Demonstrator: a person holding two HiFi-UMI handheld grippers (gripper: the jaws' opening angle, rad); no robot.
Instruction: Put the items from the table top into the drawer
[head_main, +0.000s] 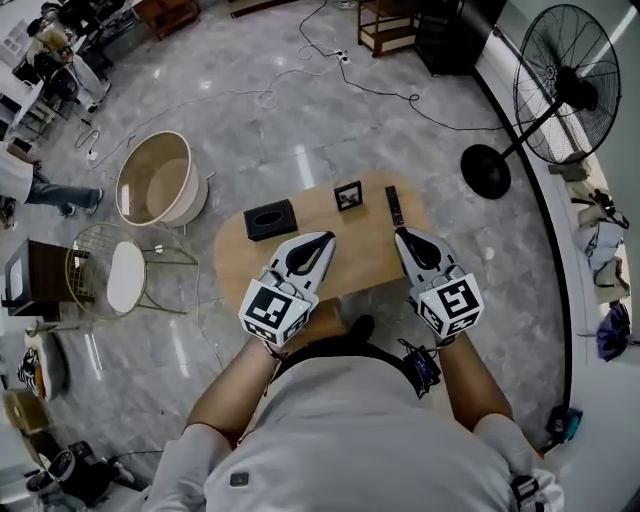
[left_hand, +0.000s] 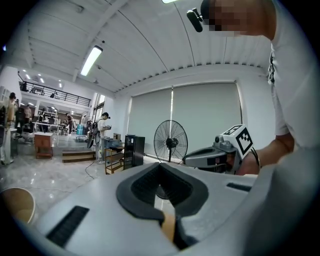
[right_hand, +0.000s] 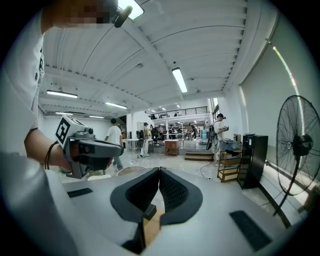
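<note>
Over on the far left of the grey marble floor (head_main: 270, 130) stands a round beige tub (head_main: 155, 180), and just in front of it sits a gold wire chair with a round white seat (head_main: 112, 276). Next along comes the oval light-wood bench (head_main: 365, 250), directly in front of the person (head_main: 350, 440) who leans over its near edge.

Three things lie along the bench's far side. A black rectangular tissue box (head_main: 270, 219) sits at the left end. A small black square frame (head_main: 348, 195) stands near the middle, well apart from the box. A slim black remote control (head_main: 394, 205) lies just to the right of the frame. All three rest on the bench top, and neither tool holds any of them.

The person has a white tool with black pads in each hand, both pointing away from the body and roughly level. The left tool (head_main: 326, 238) hovers over the bench on the near side of the box and the frame. Its padded jaws are pressed tip to tip with nothing between them. The right tool (head_main: 400, 236) hangs beside it, its tip close to the near end of the remote, jaws likewise closed and empty.

Further right, a tall black pedestal fan (head_main: 565, 85) stands on the floor by the wall.
</note>
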